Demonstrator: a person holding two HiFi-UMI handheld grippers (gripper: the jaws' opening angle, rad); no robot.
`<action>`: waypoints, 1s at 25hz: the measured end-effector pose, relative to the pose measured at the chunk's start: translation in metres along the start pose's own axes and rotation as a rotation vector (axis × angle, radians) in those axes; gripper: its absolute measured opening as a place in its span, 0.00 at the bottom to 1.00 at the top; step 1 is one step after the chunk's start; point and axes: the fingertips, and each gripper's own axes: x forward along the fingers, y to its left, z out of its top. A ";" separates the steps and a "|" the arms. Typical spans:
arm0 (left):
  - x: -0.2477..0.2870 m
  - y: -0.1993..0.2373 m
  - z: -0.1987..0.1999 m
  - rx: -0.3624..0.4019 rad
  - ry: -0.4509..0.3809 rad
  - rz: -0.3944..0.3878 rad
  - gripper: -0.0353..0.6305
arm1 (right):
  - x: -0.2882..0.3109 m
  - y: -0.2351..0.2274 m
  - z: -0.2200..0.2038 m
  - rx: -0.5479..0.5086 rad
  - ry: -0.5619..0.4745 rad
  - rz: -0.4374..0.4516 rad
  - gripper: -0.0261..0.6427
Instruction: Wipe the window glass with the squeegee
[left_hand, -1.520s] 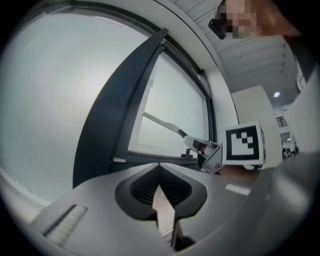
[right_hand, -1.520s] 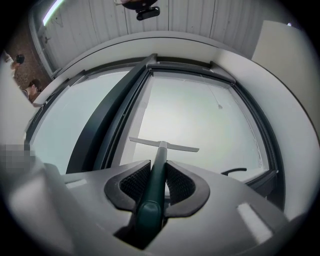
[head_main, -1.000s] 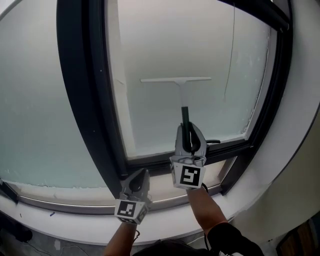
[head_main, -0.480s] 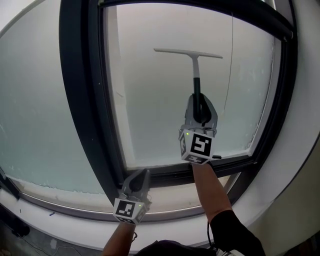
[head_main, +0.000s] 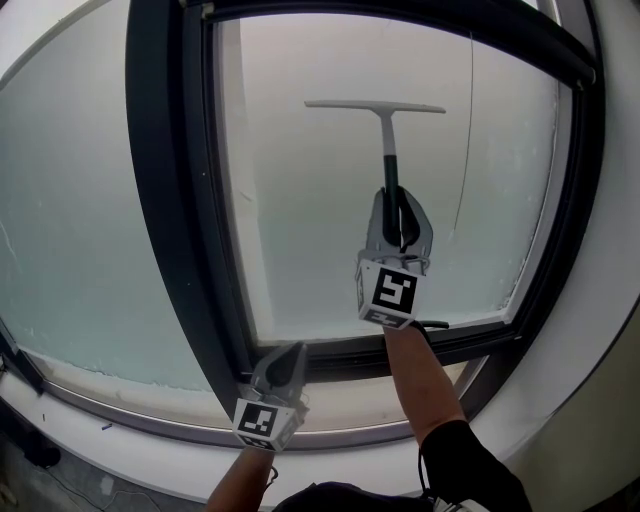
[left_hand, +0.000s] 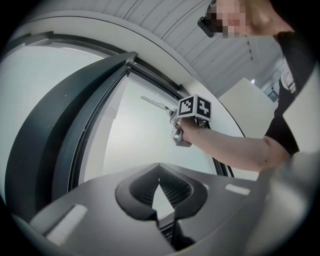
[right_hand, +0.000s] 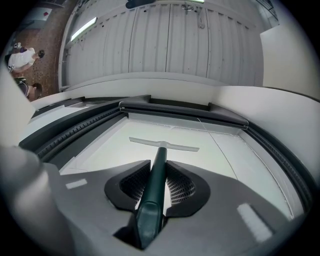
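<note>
**Squeegee held high on the pane, ready for a downward pull**

The jaws of the right gripper (right_hand: 159, 172) are clamped on the dark green handle of the squeegee (head_main: 388, 140), which runs straight out between them towards the glass. The handle is seen upright in the head view. The pale rubber blade (head_main: 375, 106) is set level across its top, a little below the top bar of the window frame (head_main: 160, 200) and nearer the frame's right side than its left. The blade appears to be laid against the window glass (head_main: 320, 220), though actual contact cannot be confirmed.

The jaws of the left gripper (left_hand: 160, 187) are pressed together at the tips and nothing is held between them. This gripper is kept low, just beside the bottom left corner of the frame and over the pale sill (head_main: 150, 425), well apart from the squeegee.

The step in hand is judged to be the start of a stroke, with the blade placed near the top of the pane. Most of the glass below it, down to the frame's bottom bar, has yet to be covered.

For the next move, a steady pull straight down is called for. The blade should be kept level and pressed evenly on the glass, and the grip on the handle held firm so that the blade is not twisted. The strips of glass beside the frame's left and right bars would then need passes of their own.
</note>
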 end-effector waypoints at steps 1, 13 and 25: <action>0.000 0.000 0.000 0.001 0.001 -0.002 0.05 | 0.000 0.001 0.000 -0.005 -0.003 -0.001 0.18; -0.008 -0.006 -0.010 -0.020 0.021 -0.020 0.05 | -0.024 0.009 -0.011 0.007 0.031 0.002 0.18; -0.016 -0.003 -0.019 -0.036 0.045 -0.011 0.05 | -0.043 0.015 -0.020 -0.012 0.032 -0.008 0.18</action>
